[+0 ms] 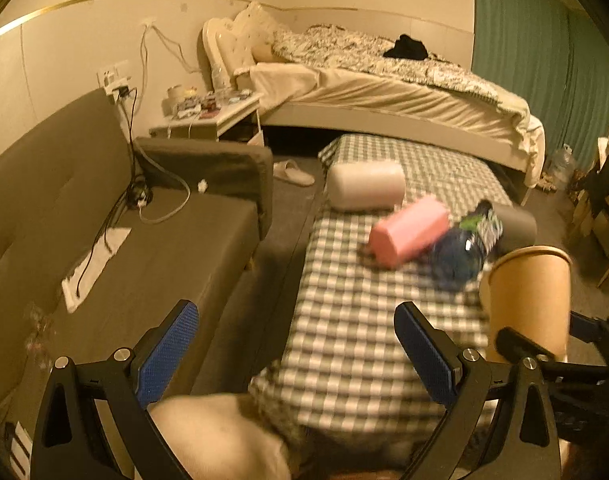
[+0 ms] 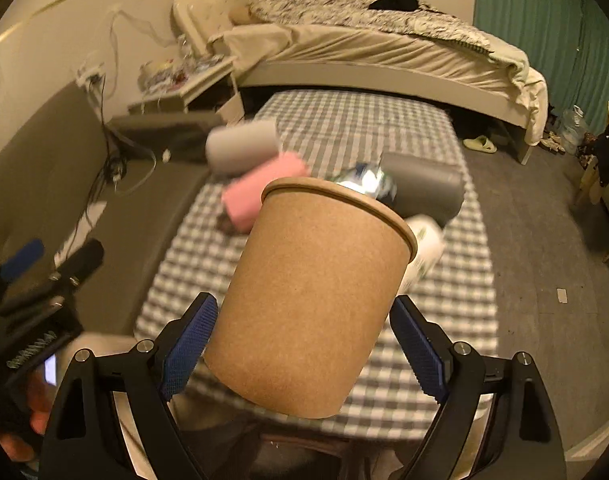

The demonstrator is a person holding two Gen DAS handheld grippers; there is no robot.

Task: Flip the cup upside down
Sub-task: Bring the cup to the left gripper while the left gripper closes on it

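A brown paper cup [image 2: 316,300] sits between the blue pads of my right gripper [image 2: 304,344], which is shut on its lower half. The cup is rim-up, tilted to the right, held above the checkered table [image 2: 444,312]. The cup also shows in the left wrist view [image 1: 528,300] at the right, with the right gripper's fingers [image 1: 520,344] around its base. My left gripper [image 1: 296,356] is open and empty, low over the table's near left edge. It shows at the left of the right wrist view [image 2: 44,264].
On the checkered table [image 1: 344,320] lie a white roll [image 1: 364,186], a pink roll [image 1: 408,230], a blue-green bottle [image 1: 464,248] and a grey roll [image 1: 516,226]. A grey sofa [image 1: 124,248] with cables is left, a bed [image 1: 384,88] behind.
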